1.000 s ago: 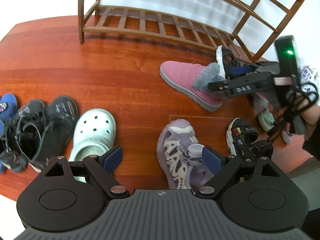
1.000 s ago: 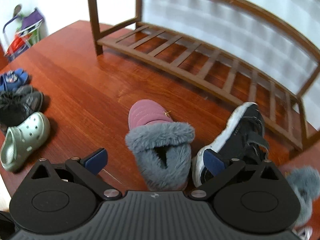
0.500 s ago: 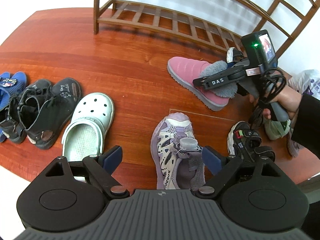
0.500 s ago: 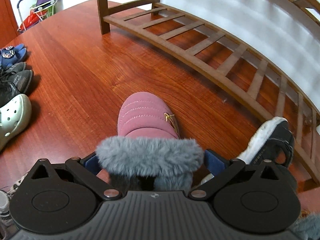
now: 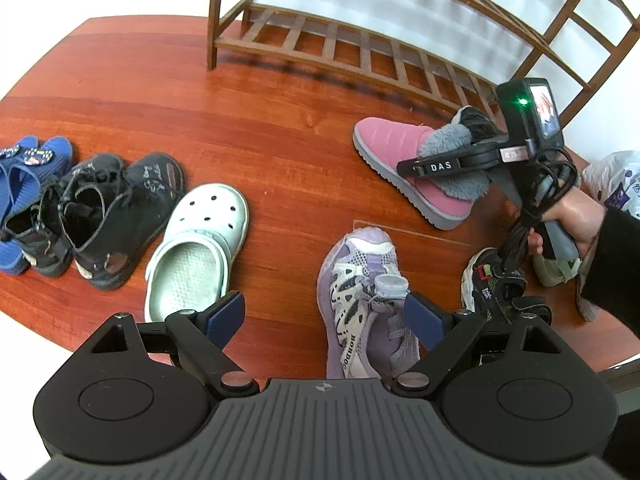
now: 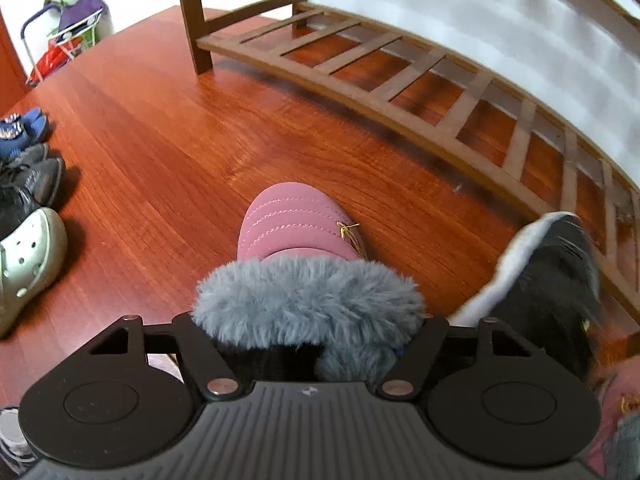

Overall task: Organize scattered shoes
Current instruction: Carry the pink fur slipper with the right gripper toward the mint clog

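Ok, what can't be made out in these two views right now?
- Right wrist view: the right claw is closing around the pink boot with grey fur cuff; the fur hides its pads, so contact is unclear.
- Right wrist view: the black sneaker with white sole is motion-blurred.
- Left wrist view: the black strapped sandal is partly behind the left claw.

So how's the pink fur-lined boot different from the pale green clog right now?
The pink boot has a closed quilted upper and a grey fur collar; the pale green clog is smooth, holed and open at the heel. The boot sits between the closing jaws of the right gripper; the clog is untouched. The boot lies near the shoe rack; the clog lies beside the black shoes. Both rest on the wooden floor.
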The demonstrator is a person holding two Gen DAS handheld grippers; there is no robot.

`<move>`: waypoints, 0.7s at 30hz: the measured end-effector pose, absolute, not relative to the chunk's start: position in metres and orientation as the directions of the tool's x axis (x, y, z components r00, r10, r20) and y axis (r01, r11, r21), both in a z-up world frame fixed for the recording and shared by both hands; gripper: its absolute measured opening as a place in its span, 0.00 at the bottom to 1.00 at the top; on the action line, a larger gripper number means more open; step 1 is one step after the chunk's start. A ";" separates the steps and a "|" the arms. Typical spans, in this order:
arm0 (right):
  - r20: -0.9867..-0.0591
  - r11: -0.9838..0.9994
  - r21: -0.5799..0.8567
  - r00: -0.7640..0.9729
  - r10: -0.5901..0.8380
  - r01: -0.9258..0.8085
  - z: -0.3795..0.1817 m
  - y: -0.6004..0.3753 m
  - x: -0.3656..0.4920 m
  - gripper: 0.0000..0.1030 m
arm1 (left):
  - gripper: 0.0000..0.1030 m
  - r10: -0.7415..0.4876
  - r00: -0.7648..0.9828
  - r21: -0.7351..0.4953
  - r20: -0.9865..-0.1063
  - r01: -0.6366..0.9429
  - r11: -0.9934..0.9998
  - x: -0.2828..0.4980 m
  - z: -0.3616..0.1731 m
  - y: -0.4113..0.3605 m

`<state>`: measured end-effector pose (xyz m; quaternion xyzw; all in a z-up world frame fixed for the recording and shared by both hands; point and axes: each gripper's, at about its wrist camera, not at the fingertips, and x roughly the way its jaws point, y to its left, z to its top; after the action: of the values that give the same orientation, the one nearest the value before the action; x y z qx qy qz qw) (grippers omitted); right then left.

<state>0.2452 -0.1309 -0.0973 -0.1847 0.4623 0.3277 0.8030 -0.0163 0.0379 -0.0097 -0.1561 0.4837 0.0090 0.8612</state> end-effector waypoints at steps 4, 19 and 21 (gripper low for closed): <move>-0.842 0.760 0.045 0.385 0.378 -0.649 -0.073 -0.139 0.227 0.73 | 0.85 -0.177 0.540 -0.278 -0.823 -0.111 0.954 -0.012 -0.007 0.042; -0.782 0.890 0.139 0.503 0.367 -0.433 0.019 -0.200 0.125 0.73 | 0.88 -0.360 0.526 -0.320 -0.771 0.170 0.932 -0.003 0.003 0.024; -0.782 0.901 0.139 0.513 0.355 -0.411 0.023 -0.209 0.115 0.73 | 0.88 -0.385 0.522 -0.328 -0.761 0.202 0.923 -0.002 0.004 0.019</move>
<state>0.1154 -0.2091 0.0228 -0.0320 0.4416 0.2202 0.8692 -0.0017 0.0190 0.0040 -0.0994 0.4584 -0.1693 0.8668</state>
